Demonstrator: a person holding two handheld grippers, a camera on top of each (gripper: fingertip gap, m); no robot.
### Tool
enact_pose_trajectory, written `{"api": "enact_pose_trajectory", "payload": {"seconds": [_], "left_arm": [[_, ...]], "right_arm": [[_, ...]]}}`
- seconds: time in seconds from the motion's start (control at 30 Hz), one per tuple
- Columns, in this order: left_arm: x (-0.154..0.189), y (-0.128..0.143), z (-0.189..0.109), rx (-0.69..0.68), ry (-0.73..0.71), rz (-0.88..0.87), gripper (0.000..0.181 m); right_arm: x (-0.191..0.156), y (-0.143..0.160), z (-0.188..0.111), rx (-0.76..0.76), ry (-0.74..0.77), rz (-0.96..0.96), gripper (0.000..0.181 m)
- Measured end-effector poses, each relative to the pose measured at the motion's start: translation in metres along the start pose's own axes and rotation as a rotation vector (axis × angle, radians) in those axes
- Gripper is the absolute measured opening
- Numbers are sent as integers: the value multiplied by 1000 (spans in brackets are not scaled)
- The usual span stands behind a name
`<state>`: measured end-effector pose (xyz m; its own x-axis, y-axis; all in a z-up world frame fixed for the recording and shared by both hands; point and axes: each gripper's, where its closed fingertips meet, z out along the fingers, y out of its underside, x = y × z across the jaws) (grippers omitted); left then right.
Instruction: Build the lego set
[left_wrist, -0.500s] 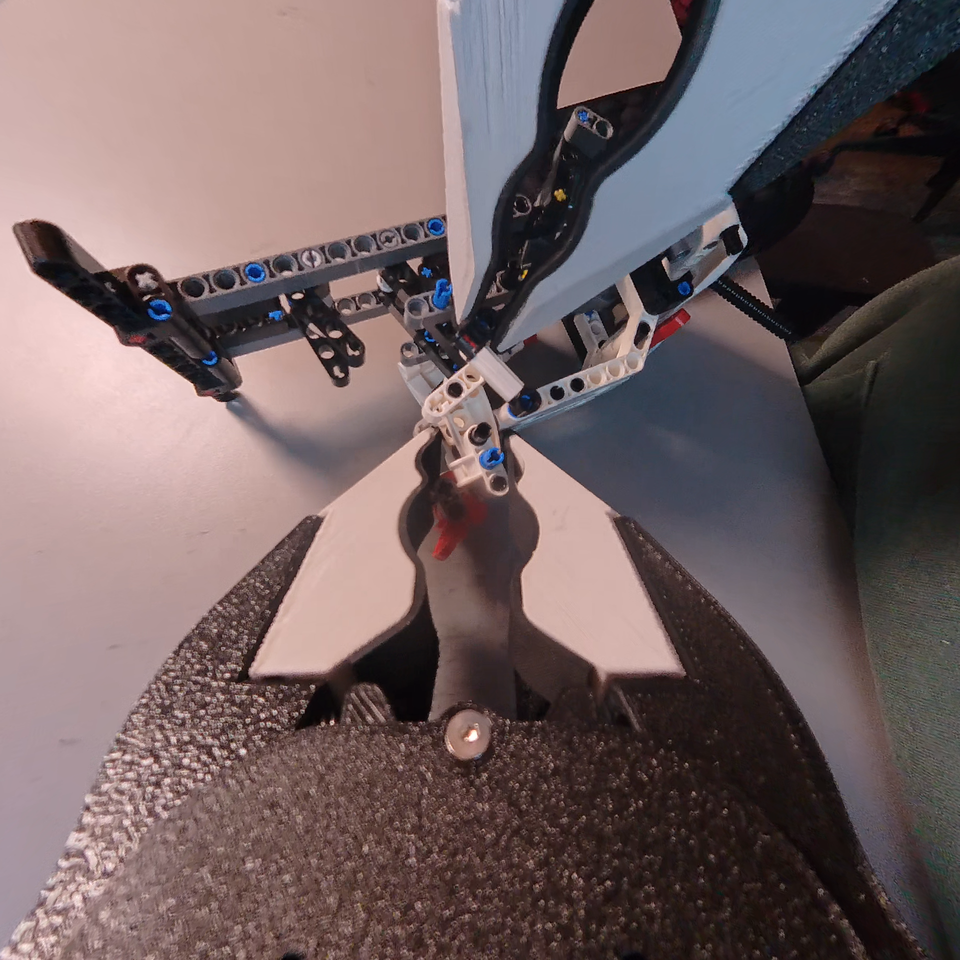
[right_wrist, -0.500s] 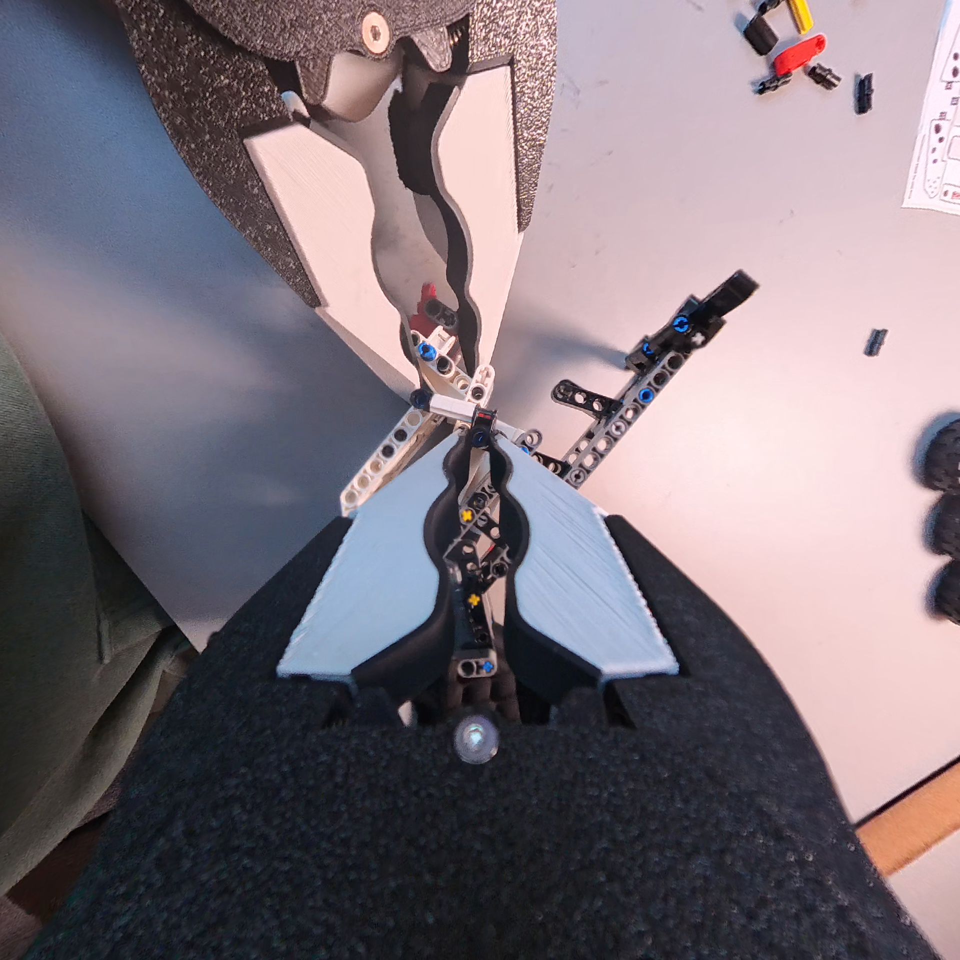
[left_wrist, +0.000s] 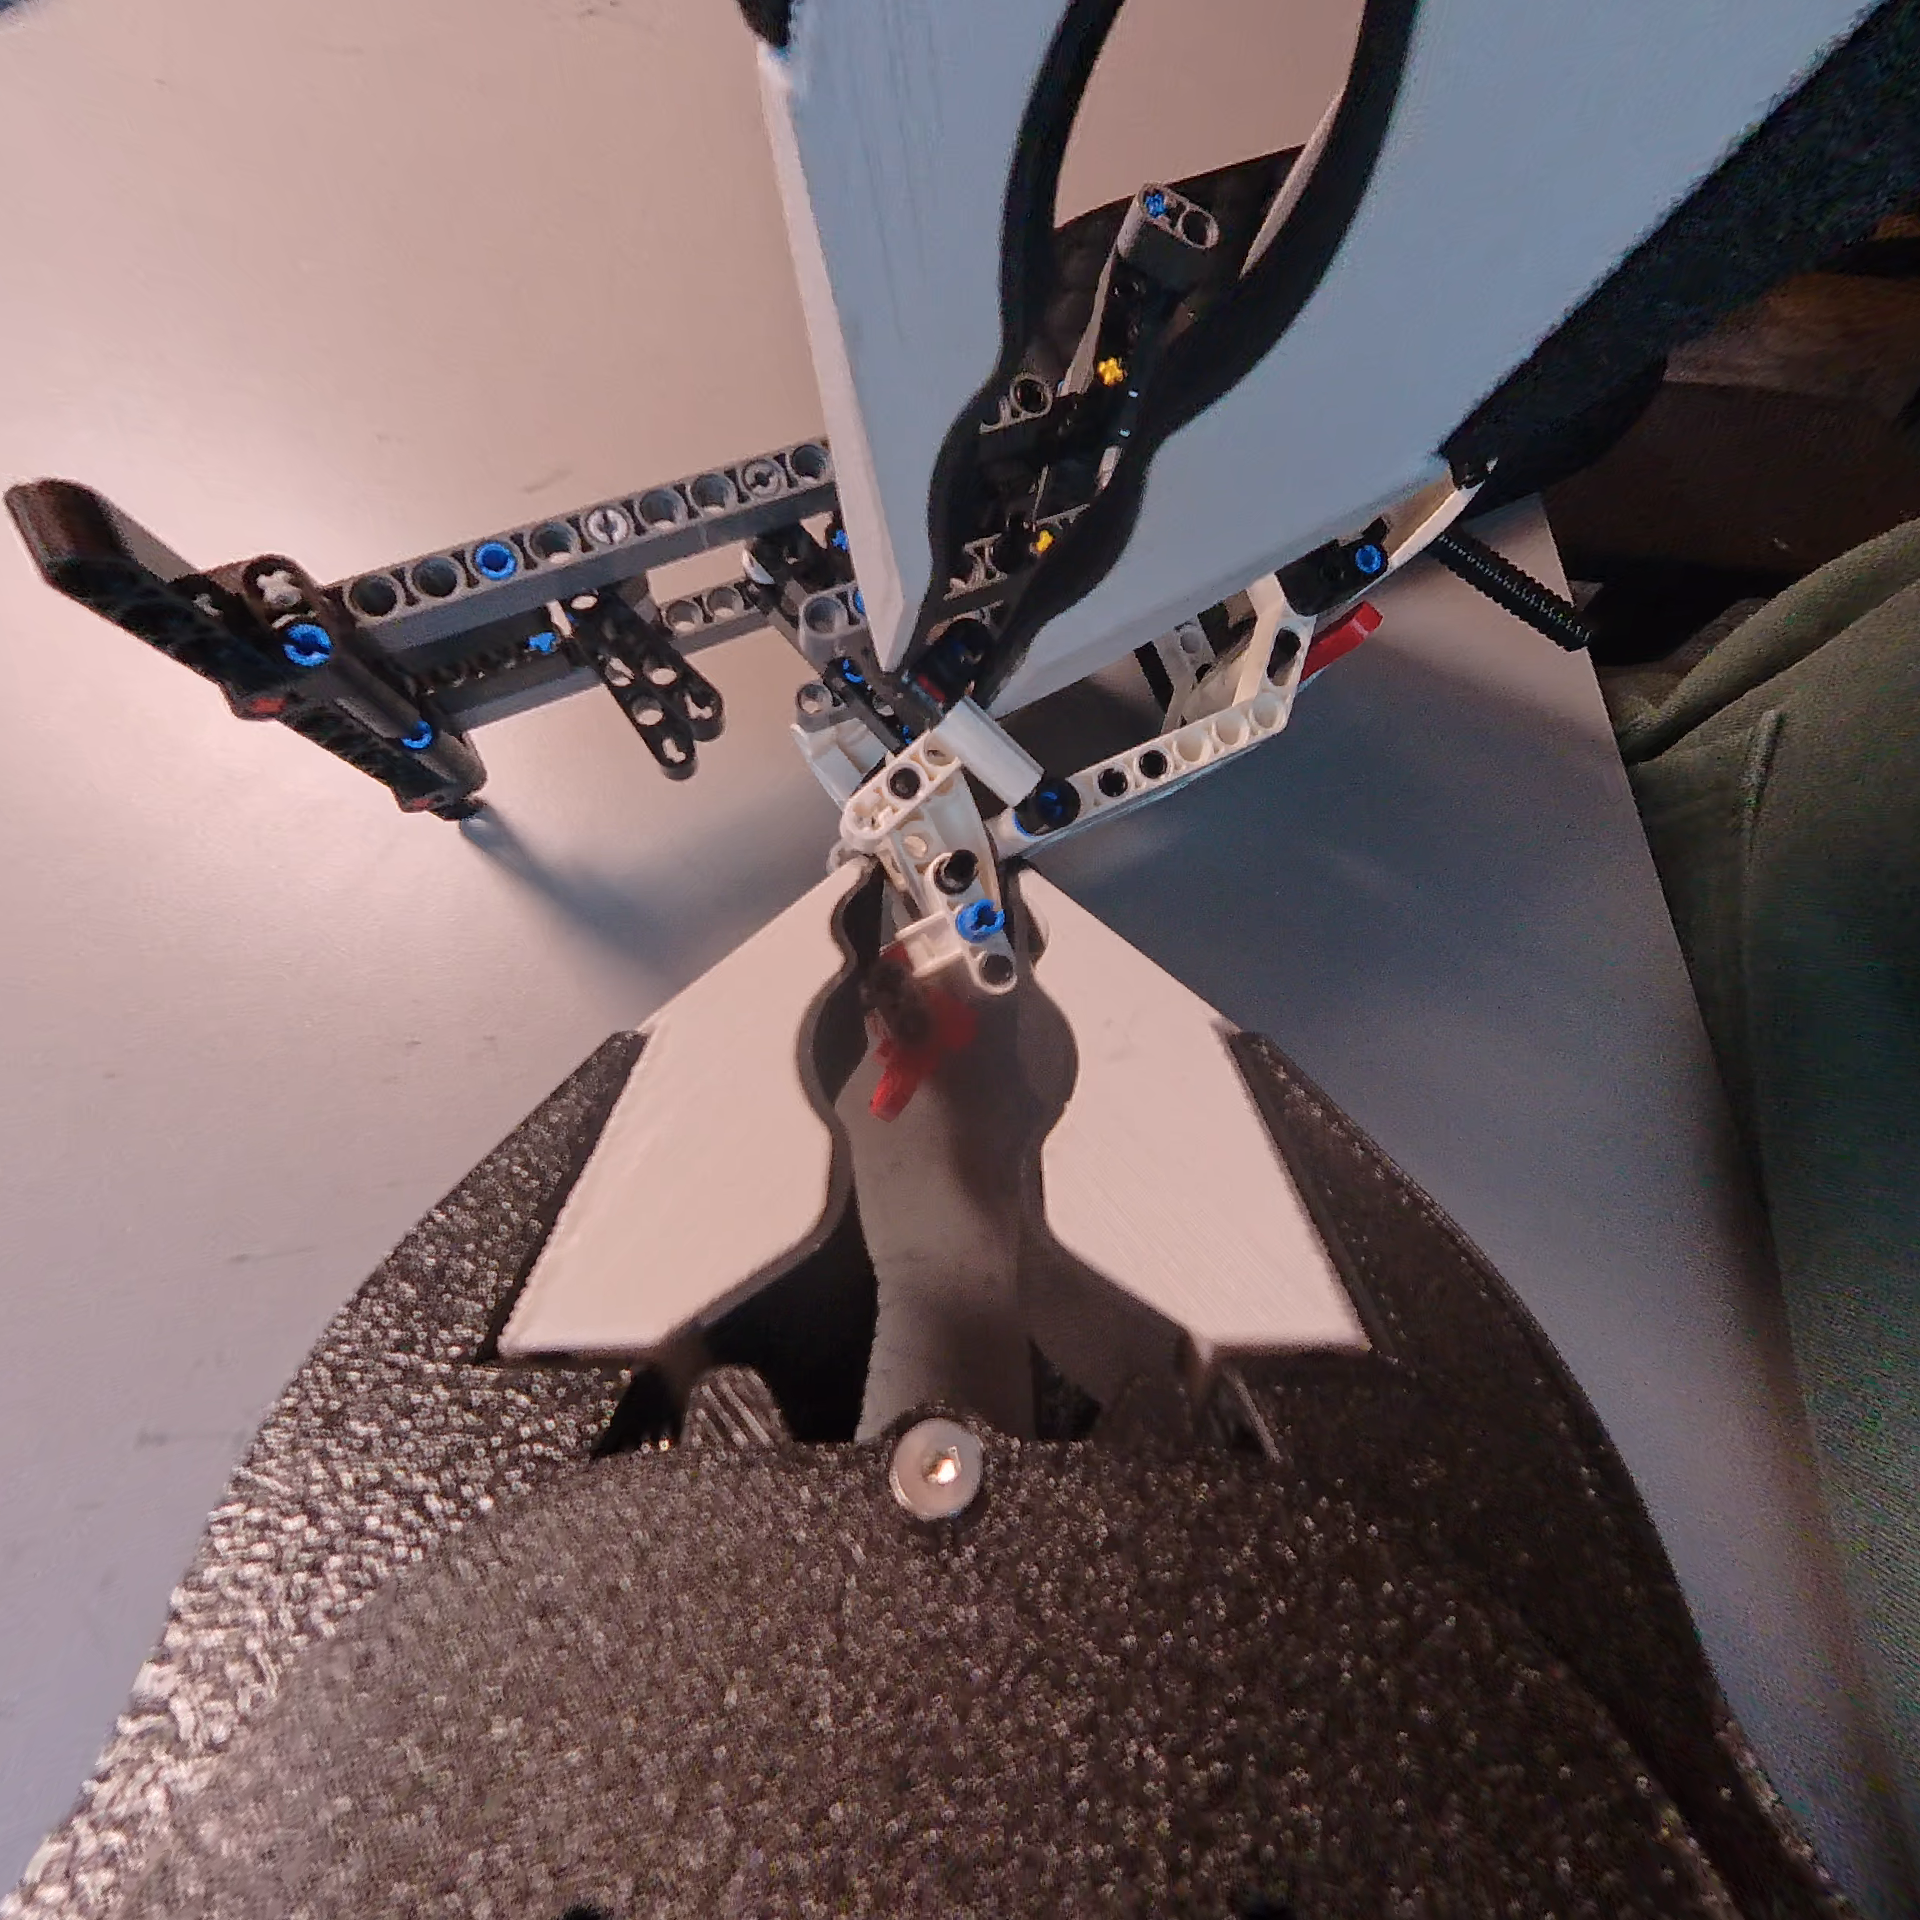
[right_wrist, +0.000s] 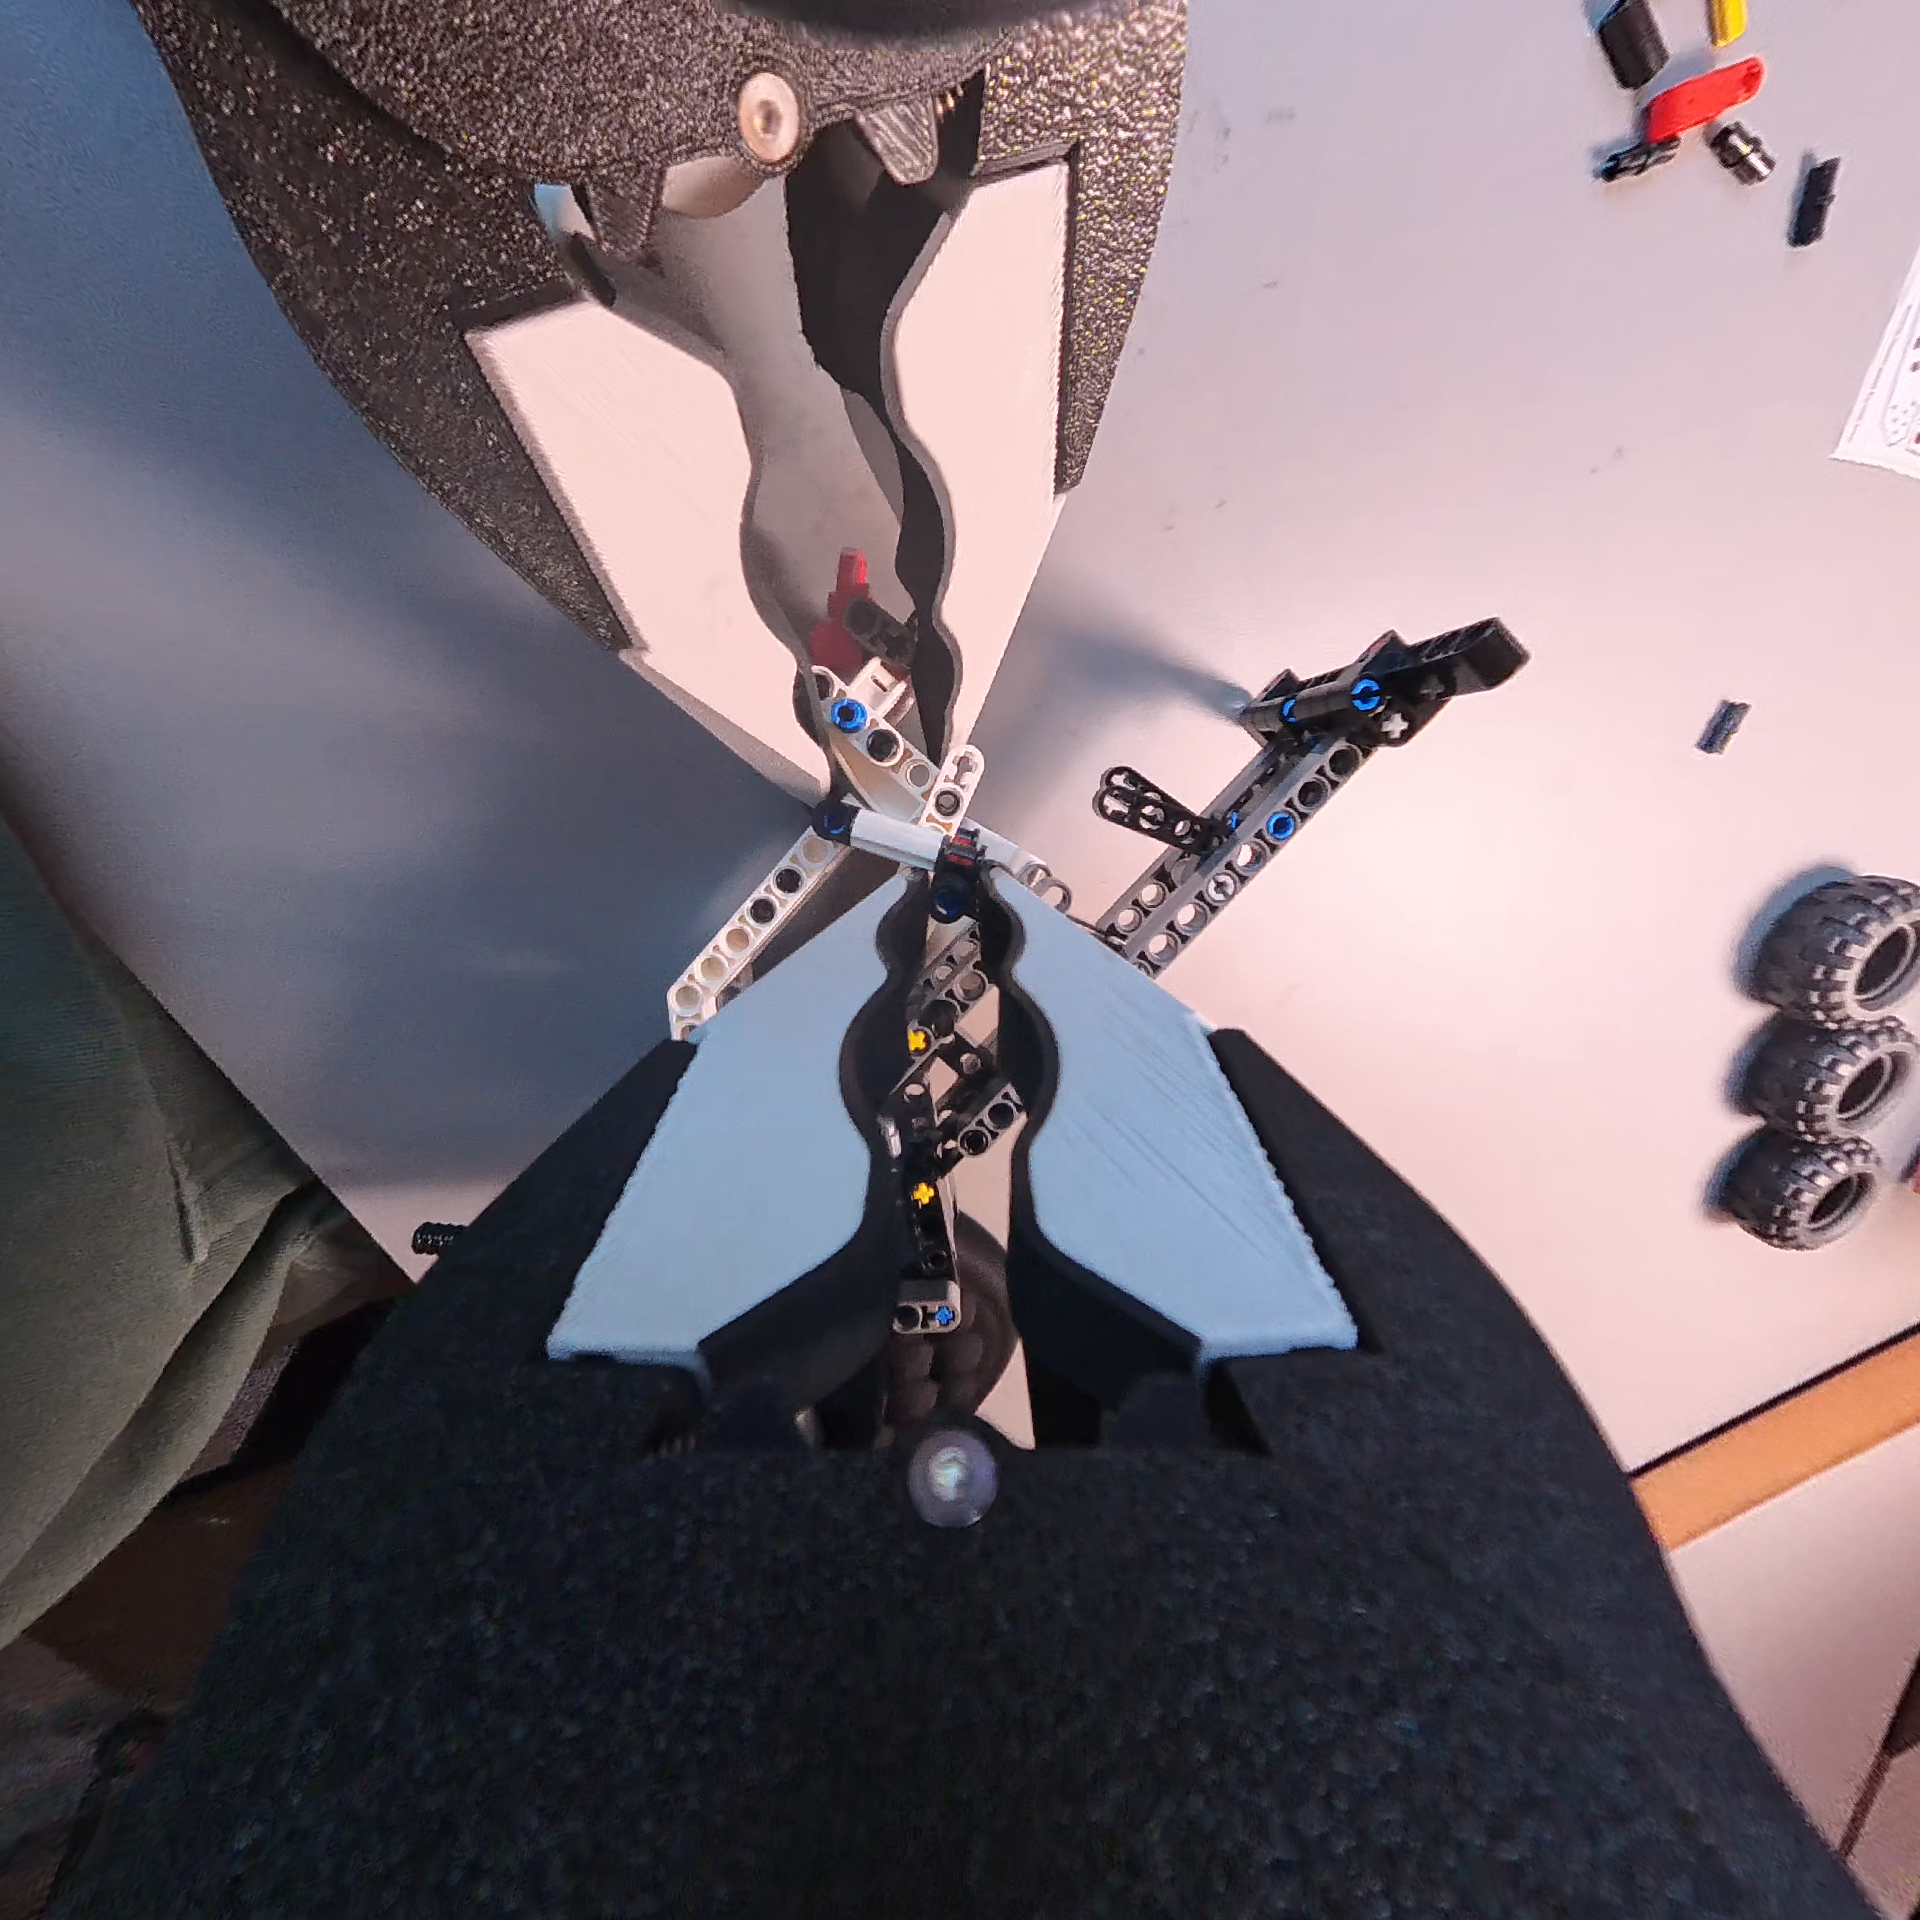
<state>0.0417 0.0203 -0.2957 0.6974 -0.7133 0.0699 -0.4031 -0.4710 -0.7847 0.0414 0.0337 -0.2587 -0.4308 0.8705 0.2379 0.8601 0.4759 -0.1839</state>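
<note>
Gripper positions were recorded from both wrist views. In the left wrist view, the left gripper (left_wrist: 940, 914) was closed on a white angled beam (left_wrist: 935, 831) at the near end of the lego model (left_wrist: 582, 582), a red piece (left_wrist: 914, 1049) being seen between its fingers. The long grey beam of the model was extended to the left, held above the desk (left_wrist: 312, 260). The right gripper (right_wrist: 961, 883), seen from its own camera, was clamped on the black frame section (right_wrist: 940, 1101) of the same model, tip to tip with the left gripper. Farther right, three black tyres (right_wrist: 1839, 1060) were lined up on the desk, and small loose parts (right_wrist: 1704, 99) were scattered near a printed sheet (right_wrist: 1886, 405).
</note>
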Motion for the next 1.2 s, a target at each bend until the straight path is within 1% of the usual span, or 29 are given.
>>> {"api": "enact_pose_trajectory", "payload": {"seconds": [0.13,0.2,0.37,0.63,0.7,0.93,1.07,1.1,1.17,1.2], "left_arm": [[0,0,0,3,2,-10,23],[0,0,0,7,0,-13,23],[1,-1,1,11,-12,-7,23],[1,-1,2,14,-28,-6,22],[0,-1,1,15,-34,-11,22],[1,-1,1,25,-32,-22,22],[1,-1,0,35,-25,-33,23],[1,-1,1,37,-22,-32,23],[2,-1,1,33,-32,-17,23],[2,-1,1,33,-34,-16,23]], "right_arm": [[1,2,0,-32,-9,-11,8],[0,3,0,-13,-24,28,8],[-1,6,1,50,4,119,7],[-1,7,2,68,7,134,7],[-1,9,6,71,-27,151,8],[-2,5,6,160,-33,208,7],[-1,3,5,228,-1,204,7],[-2,3,4,235,-8,207,7],[-6,3,-1,247,-41,191,19],[-4,2,-4,250,-31,180,19]]}}
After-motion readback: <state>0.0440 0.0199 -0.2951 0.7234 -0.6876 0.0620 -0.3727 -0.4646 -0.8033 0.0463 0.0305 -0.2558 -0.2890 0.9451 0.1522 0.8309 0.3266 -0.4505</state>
